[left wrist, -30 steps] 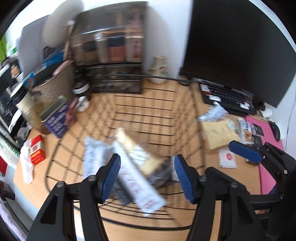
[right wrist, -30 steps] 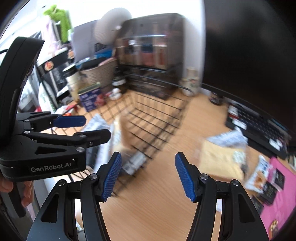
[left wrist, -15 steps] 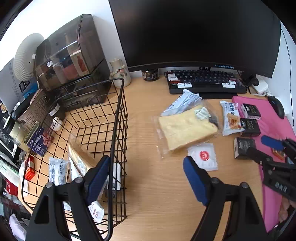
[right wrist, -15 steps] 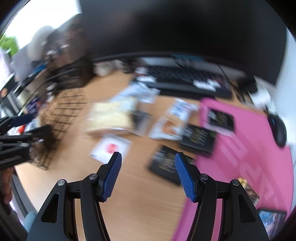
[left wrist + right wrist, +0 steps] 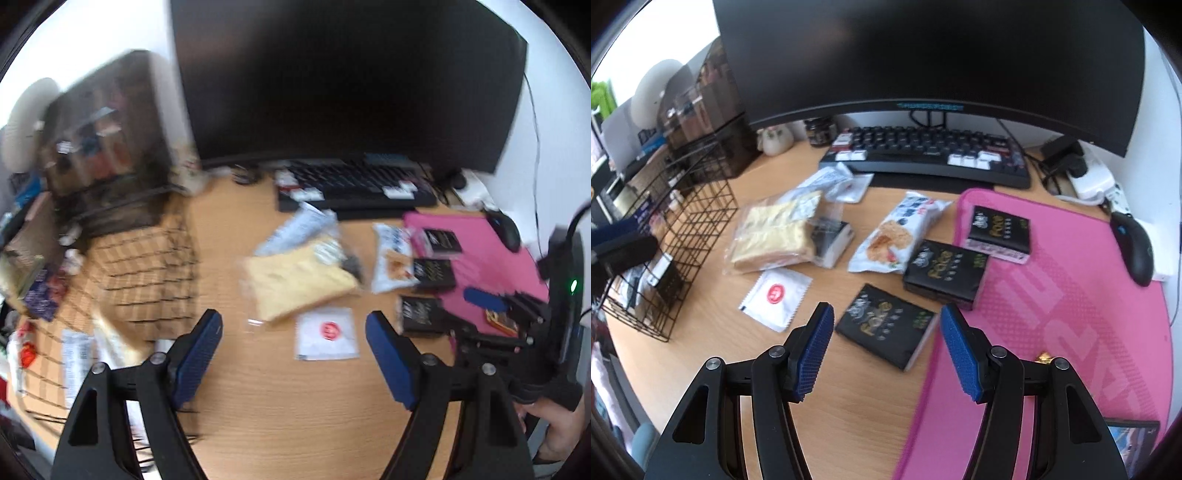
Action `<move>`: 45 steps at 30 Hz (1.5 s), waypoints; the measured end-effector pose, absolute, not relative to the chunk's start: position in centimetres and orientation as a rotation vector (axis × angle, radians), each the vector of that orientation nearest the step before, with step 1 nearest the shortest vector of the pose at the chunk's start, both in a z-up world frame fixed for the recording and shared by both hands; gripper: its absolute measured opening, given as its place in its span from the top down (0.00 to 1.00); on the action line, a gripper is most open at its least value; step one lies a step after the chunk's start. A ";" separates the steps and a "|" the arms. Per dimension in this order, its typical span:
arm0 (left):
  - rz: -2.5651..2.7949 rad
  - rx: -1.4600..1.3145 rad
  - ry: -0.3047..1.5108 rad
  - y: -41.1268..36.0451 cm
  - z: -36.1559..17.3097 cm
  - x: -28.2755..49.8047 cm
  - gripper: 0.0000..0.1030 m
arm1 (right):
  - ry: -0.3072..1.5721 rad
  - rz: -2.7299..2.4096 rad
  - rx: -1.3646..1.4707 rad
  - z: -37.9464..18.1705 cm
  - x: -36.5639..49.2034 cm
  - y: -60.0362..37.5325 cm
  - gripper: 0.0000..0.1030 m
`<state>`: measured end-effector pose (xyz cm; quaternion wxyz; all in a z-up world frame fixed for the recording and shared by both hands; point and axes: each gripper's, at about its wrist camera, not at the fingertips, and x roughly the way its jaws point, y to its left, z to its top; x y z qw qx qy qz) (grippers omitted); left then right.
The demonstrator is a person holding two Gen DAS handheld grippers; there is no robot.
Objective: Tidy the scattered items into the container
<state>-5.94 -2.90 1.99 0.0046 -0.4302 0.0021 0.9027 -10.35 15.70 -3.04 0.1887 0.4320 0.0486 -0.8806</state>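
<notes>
The right gripper (image 5: 886, 345) hung with its jaws apart and nothing between the pads, just above the nearest black snack pack (image 5: 886, 325), which lay on the wooden desk (image 5: 827, 413) at the edge of the pink mat (image 5: 1082, 302). The left gripper (image 5: 293, 356) stood wide open and empty over a white sachet (image 5: 327, 334) (red dot in its middle). Bagged bread (image 5: 772, 236) lay beside it. The wire basket (image 5: 698, 221) sat on the left, several packets already inside.
</notes>
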 end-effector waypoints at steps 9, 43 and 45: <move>2.637 -1.514 -0.094 -1.1 -4.8 -9.7 0.21 | 0.149 -2.487 1.276 -4.4 -11.7 17.3 0.42; 2.592 -1.572 -0.014 -0.6 -7.6 -8.6 0.21 | 0.178 -2.418 1.366 -7.1 -11.0 14.2 0.36; 2.614 -1.582 0.016 -1.0 -7.5 -8.9 0.21 | 0.196 -2.419 1.379 -7.5 -11.5 13.3 0.34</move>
